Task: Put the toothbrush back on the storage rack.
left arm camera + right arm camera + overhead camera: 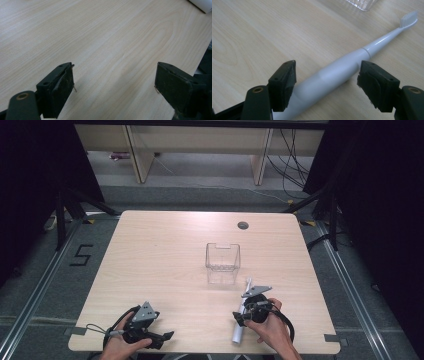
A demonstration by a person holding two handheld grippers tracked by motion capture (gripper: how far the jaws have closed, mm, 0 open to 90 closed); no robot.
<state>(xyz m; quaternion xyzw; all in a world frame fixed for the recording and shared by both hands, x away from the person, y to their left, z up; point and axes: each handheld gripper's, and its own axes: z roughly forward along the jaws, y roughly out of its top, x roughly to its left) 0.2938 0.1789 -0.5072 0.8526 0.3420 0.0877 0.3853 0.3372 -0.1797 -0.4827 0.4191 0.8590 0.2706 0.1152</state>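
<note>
A white electric toothbrush (237, 334) (377, 43) lies flat on the wooden table (160, 260), its bristle head toward a clear plastic container (222, 262) (362, 3). My right gripper (245, 312) (327, 80) is open, one jaw on each side of the toothbrush's thick handle with a gap at both pads. My left gripper (162, 337) (115, 82) stands open near the table's front left edge, with only bare wood between its jaws. The butt end of the toothbrush (203, 3) shows at the top right corner of the left gripper view.
A round cable hole (243, 225) sits near the table's far edge. Past the table stand wooden furniture legs (142, 157), and cables (295, 165) lie on the grey floor. Dark curtains flank both sides. The front edge of the table is close behind both hands.
</note>
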